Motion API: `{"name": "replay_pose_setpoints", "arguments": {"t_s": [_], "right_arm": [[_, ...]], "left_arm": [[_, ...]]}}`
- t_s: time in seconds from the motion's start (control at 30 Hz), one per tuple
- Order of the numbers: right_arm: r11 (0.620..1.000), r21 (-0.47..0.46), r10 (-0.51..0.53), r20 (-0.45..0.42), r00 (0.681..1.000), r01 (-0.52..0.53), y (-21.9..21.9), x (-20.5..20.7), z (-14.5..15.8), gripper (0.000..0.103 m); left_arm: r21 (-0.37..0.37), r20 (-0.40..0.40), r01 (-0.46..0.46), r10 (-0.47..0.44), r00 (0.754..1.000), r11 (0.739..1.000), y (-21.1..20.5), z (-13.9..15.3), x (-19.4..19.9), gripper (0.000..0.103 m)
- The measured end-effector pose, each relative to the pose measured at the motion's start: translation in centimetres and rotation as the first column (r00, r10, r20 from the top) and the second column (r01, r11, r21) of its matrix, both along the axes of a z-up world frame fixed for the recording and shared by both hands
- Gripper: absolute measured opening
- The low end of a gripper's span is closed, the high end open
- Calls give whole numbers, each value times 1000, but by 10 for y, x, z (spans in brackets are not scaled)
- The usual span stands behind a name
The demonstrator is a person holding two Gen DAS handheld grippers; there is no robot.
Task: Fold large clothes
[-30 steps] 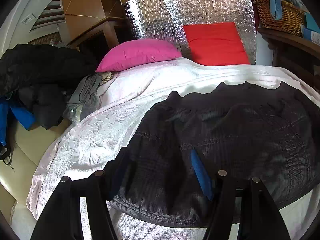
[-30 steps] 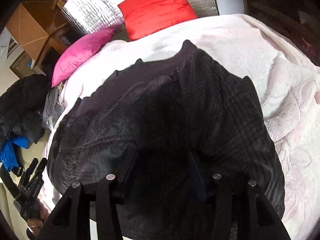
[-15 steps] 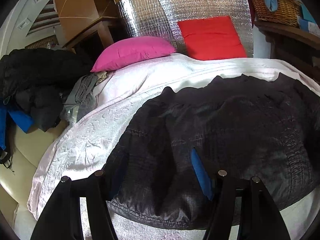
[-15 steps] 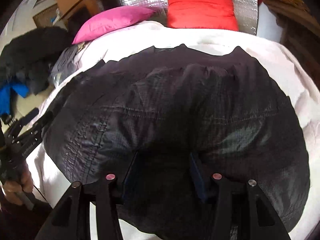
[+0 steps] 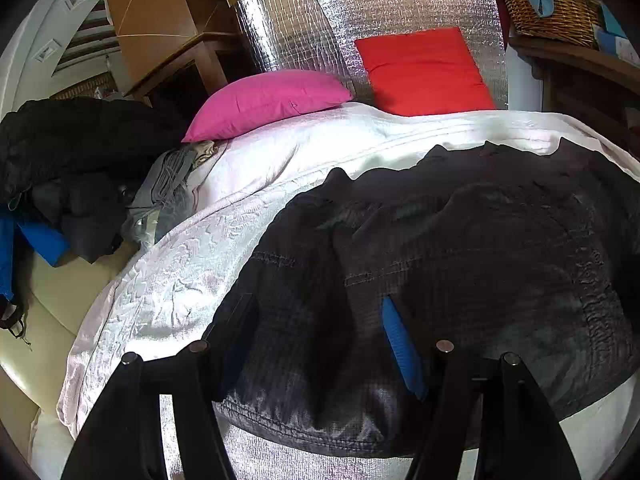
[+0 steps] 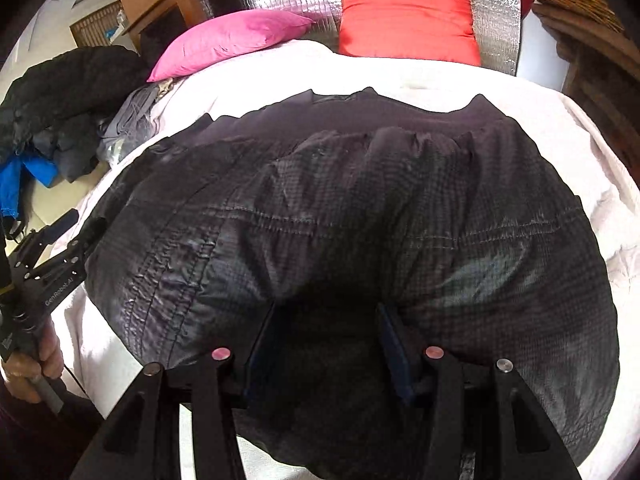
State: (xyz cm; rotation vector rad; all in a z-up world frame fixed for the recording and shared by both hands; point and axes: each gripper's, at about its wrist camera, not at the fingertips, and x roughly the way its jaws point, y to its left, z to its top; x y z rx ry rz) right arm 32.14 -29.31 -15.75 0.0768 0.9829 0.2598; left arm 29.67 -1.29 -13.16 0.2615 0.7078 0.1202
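A large black quilted jacket lies spread across the pale bedspread. In the left wrist view, my left gripper is shut on a thick bunch of the jacket's near left hem, fabric filling the gap between its blue pads. In the right wrist view the jacket puckers toward my right gripper, which is shut on the near hem further right. The left gripper also shows there at the jacket's left edge, held by a hand.
A pink pillow and a red pillow lean on a silver foil panel at the bed's head. Dark clothes and a grey garment are heaped at the left. A wicker basket sits on wooden furniture at the right.
My right gripper rolled level and shifted sideways with the hem, and the jacket now lies wider and flatter across the bed. The left gripper has hardly moved.
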Motion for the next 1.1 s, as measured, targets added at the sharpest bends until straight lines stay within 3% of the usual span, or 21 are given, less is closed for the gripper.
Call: {"name": "replay_pose_setpoints", "arguments": {"t_s": [0.33, 0.43, 0.53, 0.6, 0.63, 0.67, 0.7, 0.73, 0.8, 0.87, 0.97, 1.0, 1.03, 1.1], "right_arm": [[1000, -9, 10, 5, 1000, -10, 2, 0, 1, 55], [1000, 11, 10, 22, 1000, -11, -2, -3, 8, 55], [995, 89, -44, 97, 994, 35, -21, -7, 28, 55], [986, 136, -119, 138, 983, 101, -41, -9, 39, 55], [982, 135, -147, 134, 980, 129, -47, -8, 38, 55], [981, 125, -161, 105, 981, 148, -51, -4, 32, 55], [982, 105, -158, 0, 987, 158, -53, 6, 13, 56], [984, 94, -145, -50, 988, 149, -52, 11, 1, 56], [995, 22, -99, 3, 995, 99, -41, 7, 6, 56], [999, 3, -54, -5, 999, 54, -39, 4, 16, 56], [984, 126, -130, 49, 990, 123, -75, -7, 35, 57], [976, 157, -160, 57, 985, 150, -89, -8, 39, 62], [961, 195, -213, 67, 975, 196, -108, -10, 43, 66], [918, 266, -325, 85, 942, 293, -147, -16, 46, 72]], "left_arm": [[6, -13, 6, -6, 1000, 1000, 6, 0, 3, 65], [-41, -2, -25, 25, 1000, 999, 25, 10, 8, 65], [-85, 11, -89, 90, 996, 992, 51, 19, 15, 65], [-96, -37, -101, 98, 995, 990, 65, 13, 24, 65], [-86, -130, -93, 81, 988, 992, 67, -3, 34, 65], [-78, -203, -92, 75, 976, 993, 68, -17, 41, 65], [-76, -236, -88, 68, 969, 993, 67, -29, 44, 65], [-73, -223, -83, 64, 973, 994, 66, -29, 44, 65], [-36, -189, -56, 48, 981, 998, 62, -19, 41, 65], [-49, -141, -44, 37, 989, 998, 65, -7, 34, 65], [-134, -96, -42, 29, 995, 990, 80, 11, 28, 74], [-153, -83, -38, 25, 996, 988, 85, 15, 27, 81], [-176, -65, -32, 21, 998, 984, 92, 19, 27, 87], [-223, -78, -13, -5, 997, 975, 101, 19, 29, 89]]}}
